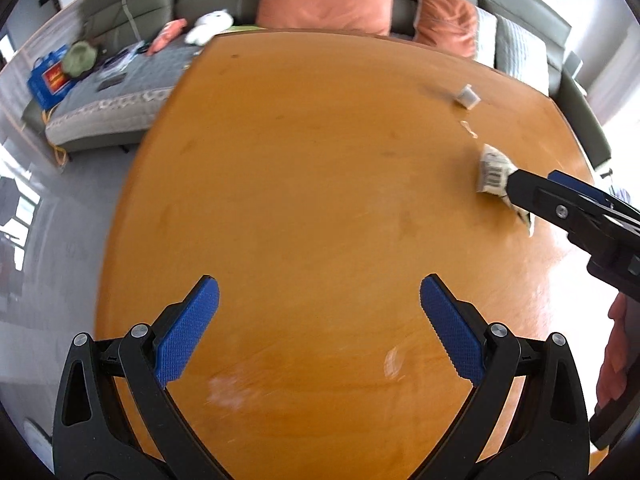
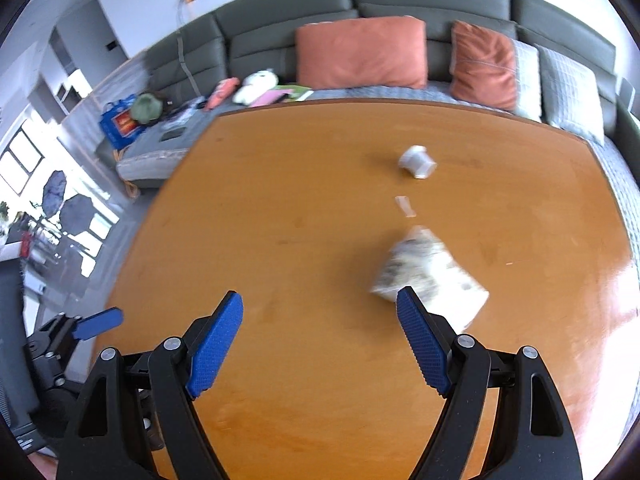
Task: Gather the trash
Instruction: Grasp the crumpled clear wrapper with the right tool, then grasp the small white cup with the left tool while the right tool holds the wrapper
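Note:
A crumpled plastic wrapper (image 2: 430, 276) with a barcode lies on the orange wooden table (image 2: 300, 220), just beyond the right finger of my right gripper (image 2: 320, 300), which is open and empty. Farther back sit a small clear strip (image 2: 406, 205) and a little white cup (image 2: 417, 161) on its side. In the left wrist view my left gripper (image 1: 319, 286) is open over bare table (image 1: 300, 160). There the wrapper (image 1: 493, 170) sits at the right with a right gripper finger in front of it; the cup (image 1: 468, 96) lies beyond.
A grey sofa (image 2: 400, 0) with orange cushions (image 2: 362, 52) runs behind the table. A grey daybed (image 1: 112, 88) at the left holds a white plush toy (image 1: 210, 26), a blue bag (image 1: 48, 78) and several small items. Grey floor lies left of the table.

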### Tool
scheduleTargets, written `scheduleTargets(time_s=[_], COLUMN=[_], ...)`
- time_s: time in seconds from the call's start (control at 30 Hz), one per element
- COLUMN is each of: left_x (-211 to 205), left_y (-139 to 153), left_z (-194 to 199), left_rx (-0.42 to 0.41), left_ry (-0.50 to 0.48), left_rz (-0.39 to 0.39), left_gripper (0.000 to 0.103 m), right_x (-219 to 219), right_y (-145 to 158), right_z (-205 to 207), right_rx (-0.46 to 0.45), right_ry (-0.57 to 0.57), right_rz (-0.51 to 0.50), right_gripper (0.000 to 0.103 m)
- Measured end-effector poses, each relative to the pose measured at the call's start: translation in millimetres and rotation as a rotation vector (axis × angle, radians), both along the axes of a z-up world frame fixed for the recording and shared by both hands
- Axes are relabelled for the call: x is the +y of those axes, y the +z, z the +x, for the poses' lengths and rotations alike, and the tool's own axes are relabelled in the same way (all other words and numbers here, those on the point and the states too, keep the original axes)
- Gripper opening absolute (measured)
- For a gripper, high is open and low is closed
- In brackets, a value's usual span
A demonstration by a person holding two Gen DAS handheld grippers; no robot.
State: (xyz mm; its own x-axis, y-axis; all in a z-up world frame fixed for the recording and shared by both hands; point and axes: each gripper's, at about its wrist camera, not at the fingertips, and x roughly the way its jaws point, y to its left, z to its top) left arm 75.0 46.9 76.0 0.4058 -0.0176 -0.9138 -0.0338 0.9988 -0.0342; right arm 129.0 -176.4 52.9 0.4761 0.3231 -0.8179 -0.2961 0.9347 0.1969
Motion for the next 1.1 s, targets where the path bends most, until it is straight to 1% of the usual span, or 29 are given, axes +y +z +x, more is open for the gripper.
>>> scheduleTargets(time_s=[0.17, 0.37, 0.47, 0.5, 0.57, 0.63, 0.67, 0.7, 0.73, 0.77, 0.8, 0.87, 0.9, 0.97, 1.07, 1.1], left_x=[-26, -44, -47, -47, -49, -53, -55, -57, -60, -62, -66, -70, -74, -78, -87, -92], left_y=[-8, -20, -26, -28, -30, -32, -33, -34, -34, -34, -34, -35, -35, -34, -34, -33], left_z=[19, 37, 45, 48, 54, 58, 59, 63, 65, 67, 70, 75, 78, 81, 86, 90], left_rx=[0.029, 0.064, 0.082, 0.089, 0.099, 0.105, 0.106, 0.108, 0.108, 0.107, 0.105, 0.106, 0.109, 0.110, 0.111, 0.109], left_ry=[-0.029, -0.045, -0.041, -0.038, -0.035, -0.034, -0.035, -0.037, -0.041, -0.044, -0.048, -0.054, -0.059, -0.064, -0.070, -0.073], left_rz=[0.003, 0.020, 0.031, 0.036, 0.040, 0.045, 0.049, 0.056, 0.060, 0.062, 0.067, 0.076, 0.078, 0.083, 0.079, 0.073], left_gripper=[0.097, 0.097, 0.097, 0.097, 0.097, 0.097, 0.097, 0.097, 0.097, 0.097, 0.097, 0.097, 0.097, 0.097, 0.097, 0.097], right_x=[-20, -31, -31, -31, -34, -35, -35, -35, -34, -35, -35, -41, -46, -57, -81, -87], right_y=[-19, -44, -57, -59, -62, -62, -62, -62, -61, -61, -60, -58, -58, -57, -47, -45], right_z=[27, 48, 56, 58, 62, 62, 62, 61, 61, 60, 59, 61, 62, 64, 67, 68], right_rx=[0.033, 0.086, 0.103, 0.110, 0.114, 0.105, 0.100, 0.092, 0.092, 0.097, 0.098, 0.113, 0.121, 0.125, 0.065, 0.060], right_ry=[-0.012, 0.024, 0.024, 0.024, 0.024, 0.040, 0.050, 0.067, 0.076, 0.079, 0.084, 0.073, 0.060, 0.033, -0.027, -0.044], right_rz=[-0.032, -0.048, -0.099, -0.100, -0.071, -0.065, -0.071, -0.071, -0.073, -0.079, -0.077, -0.052, -0.031, -0.003, 0.005, 0.009], right_gripper=[0.080, 0.080, 0.080, 0.080, 0.080, 0.079, 0.077, 0.073, 0.064, 0.060, 0.054, 0.041, 0.037, 0.034, 0.034, 0.034])
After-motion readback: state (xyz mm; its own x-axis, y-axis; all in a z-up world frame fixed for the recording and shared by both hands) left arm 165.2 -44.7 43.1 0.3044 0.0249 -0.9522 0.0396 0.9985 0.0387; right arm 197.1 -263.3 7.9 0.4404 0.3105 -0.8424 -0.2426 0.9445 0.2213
